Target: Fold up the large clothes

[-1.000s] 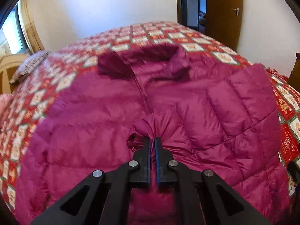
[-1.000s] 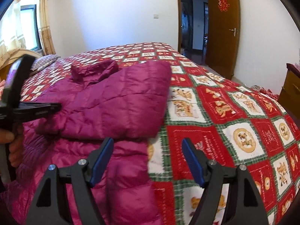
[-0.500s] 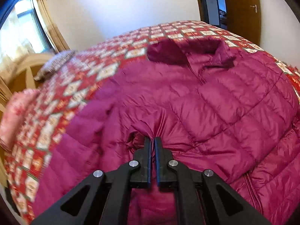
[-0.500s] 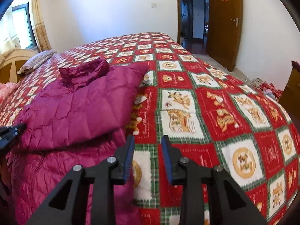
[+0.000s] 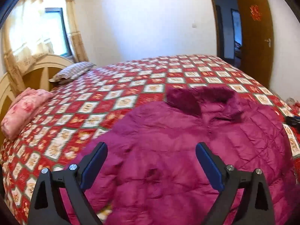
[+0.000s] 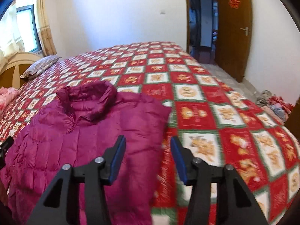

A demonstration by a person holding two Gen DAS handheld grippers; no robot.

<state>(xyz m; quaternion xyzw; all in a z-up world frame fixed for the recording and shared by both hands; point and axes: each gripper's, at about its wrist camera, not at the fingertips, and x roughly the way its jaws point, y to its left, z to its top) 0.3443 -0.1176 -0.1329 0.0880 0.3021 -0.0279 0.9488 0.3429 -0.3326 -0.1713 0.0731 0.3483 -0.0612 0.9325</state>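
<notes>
A magenta quilted down jacket (image 5: 187,150) lies flat on the bed, collar (image 5: 198,97) at the far end, both sleeves folded in over the body. My left gripper (image 5: 151,161) is open and empty above the jacket's near left part. In the right wrist view the jacket (image 6: 84,140) lies at the left, and my right gripper (image 6: 148,155) is open and empty above its right edge. The tip of the left gripper shows at that view's left border (image 6: 5,146).
The bed has a red, green and white patterned quilt (image 6: 215,121). A striped pillow (image 5: 73,72) and a folded pink blanket (image 5: 24,108) lie by the headboard at the left. An open wooden door (image 6: 232,30) and floor clutter (image 6: 271,103) are at the right.
My left gripper let go of the jacket sleeve, opened wide and pulled up and back. My right gripper, nearly shut half a second ago, has opened partway and shifted left over the jacket's edge.
</notes>
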